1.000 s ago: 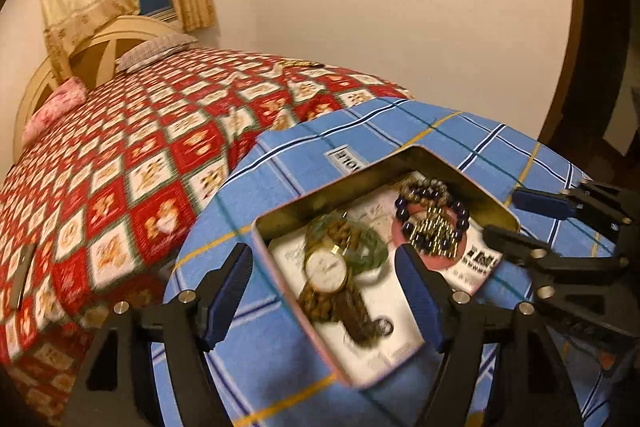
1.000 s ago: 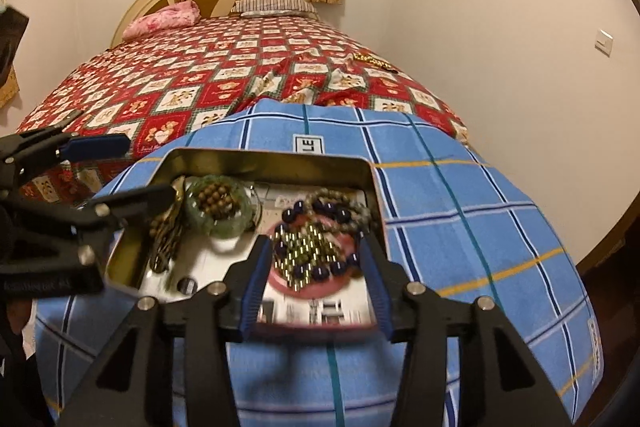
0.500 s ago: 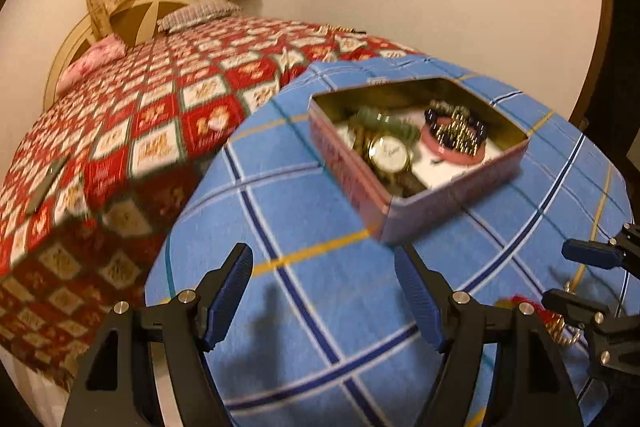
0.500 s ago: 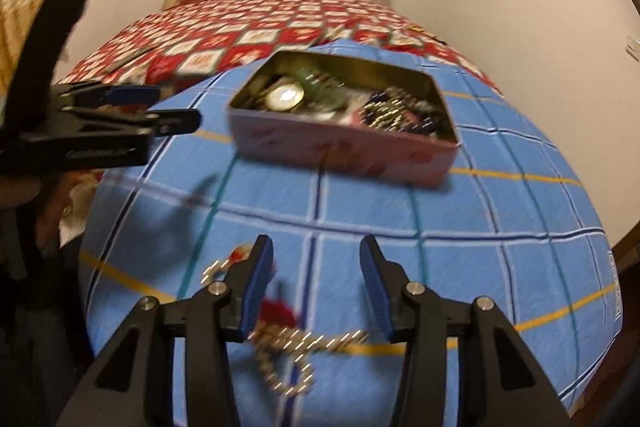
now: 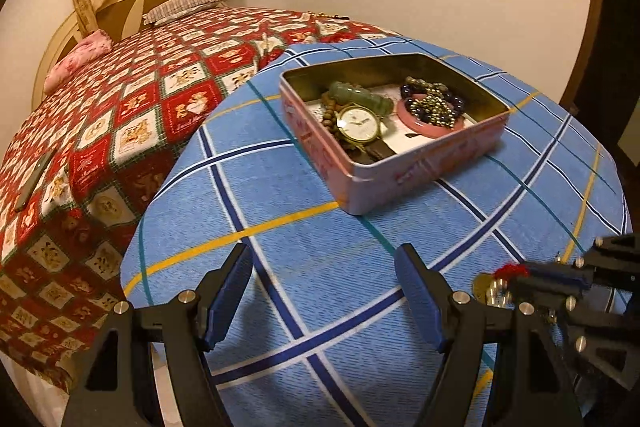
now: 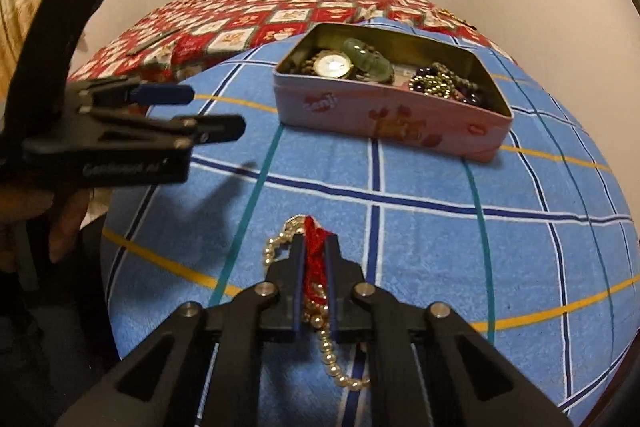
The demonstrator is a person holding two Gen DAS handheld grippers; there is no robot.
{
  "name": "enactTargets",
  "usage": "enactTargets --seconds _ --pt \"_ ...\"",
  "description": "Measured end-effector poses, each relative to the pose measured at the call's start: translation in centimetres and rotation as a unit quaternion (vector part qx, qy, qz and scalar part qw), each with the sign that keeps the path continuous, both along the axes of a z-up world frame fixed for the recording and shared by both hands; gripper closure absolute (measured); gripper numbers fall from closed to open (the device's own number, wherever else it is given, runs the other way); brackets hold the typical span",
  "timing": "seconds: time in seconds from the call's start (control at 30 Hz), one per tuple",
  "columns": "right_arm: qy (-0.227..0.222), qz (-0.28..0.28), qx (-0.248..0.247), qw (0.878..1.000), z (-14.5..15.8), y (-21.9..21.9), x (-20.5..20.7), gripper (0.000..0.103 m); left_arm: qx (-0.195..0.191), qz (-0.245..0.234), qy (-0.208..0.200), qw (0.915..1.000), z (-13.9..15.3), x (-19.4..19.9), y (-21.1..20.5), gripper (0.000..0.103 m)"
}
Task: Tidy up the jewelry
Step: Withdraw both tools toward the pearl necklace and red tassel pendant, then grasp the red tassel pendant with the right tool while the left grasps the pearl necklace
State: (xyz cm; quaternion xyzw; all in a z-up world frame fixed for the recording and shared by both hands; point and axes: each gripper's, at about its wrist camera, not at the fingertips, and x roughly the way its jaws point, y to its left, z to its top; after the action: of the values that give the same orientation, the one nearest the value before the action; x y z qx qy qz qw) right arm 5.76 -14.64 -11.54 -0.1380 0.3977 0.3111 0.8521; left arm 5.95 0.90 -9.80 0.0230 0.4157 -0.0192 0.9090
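Observation:
A pink tin box (image 5: 420,167) stands on the blue plaid table (image 5: 280,227); it also shows in the right wrist view (image 6: 384,123). It holds a gold watch (image 5: 357,124), a green bangle (image 5: 360,95), and dark and gold beads on a pink ring (image 5: 434,105). My right gripper (image 6: 314,247) is shut on a red tassel (image 6: 314,243) joined to a pearl bead chain (image 6: 328,355) lying on the near table. My left gripper (image 5: 324,291) is open and empty, low over the table in front of the box.
A bed with a red patterned quilt (image 5: 120,99) lies behind and left of the table. A dark flat object (image 5: 34,179) lies on the quilt. A wall and a dark door frame (image 5: 600,27) stand to the right.
Both grippers pulled back from over the box to the near table. My right gripper closed on the red tassel of the pearl chain. The left gripper stayed open.

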Motion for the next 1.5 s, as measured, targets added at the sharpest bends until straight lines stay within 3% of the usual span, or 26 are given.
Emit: enactTargets --seconds 0.1,0.27,0.57,0.77,0.93,1.1,1.3,1.5 --pt "-0.018 -0.023 -0.005 1.0 0.4 -0.6 0.2 0.095 -0.002 -0.008 0.001 1.0 0.0 0.0 -0.5 0.029" --pt "-0.015 -0.086 0.027 0.996 1.2 -3.3 2.1 0.095 -0.007 -0.028 -0.001 0.9996 0.4 0.0 -1.9 0.029" --pt "-0.037 -0.171 -0.001 0.985 1.5 -7.6 2.5 0.095 -0.022 -0.084 0.003 0.9962 0.9 -0.5 -5.5 0.029" --pt "-0.033 -0.191 0.004 0.981 1.3 -9.9 0.5 0.095 -0.024 -0.147 0.013 0.9887 0.5 -2.1 -8.5 0.029" --pt "-0.033 -0.191 0.01 0.981 0.9 -10.1 -0.4 0.095 -0.003 -0.188 0.034 0.9816 -0.4 -2.8 -10.8 0.029" --pt "-0.032 -0.193 0.019 0.981 0.9 -10.2 -0.3 0.095 -0.003 -0.182 0.061 0.9815 -1.7 -2.0 -10.7 0.029" --pt "-0.03 -0.185 0.017 0.982 0.6 -9.5 -0.3 0.095 -0.037 -0.153 0.067 0.9852 -2.2 -0.6 -9.1 0.029" --pt "-0.033 -0.177 0.012 0.984 0.6 -8.6 -0.3 0.095 -0.028 -0.137 0.063 0.9882 -2.2 0.0 -8.5 0.029"
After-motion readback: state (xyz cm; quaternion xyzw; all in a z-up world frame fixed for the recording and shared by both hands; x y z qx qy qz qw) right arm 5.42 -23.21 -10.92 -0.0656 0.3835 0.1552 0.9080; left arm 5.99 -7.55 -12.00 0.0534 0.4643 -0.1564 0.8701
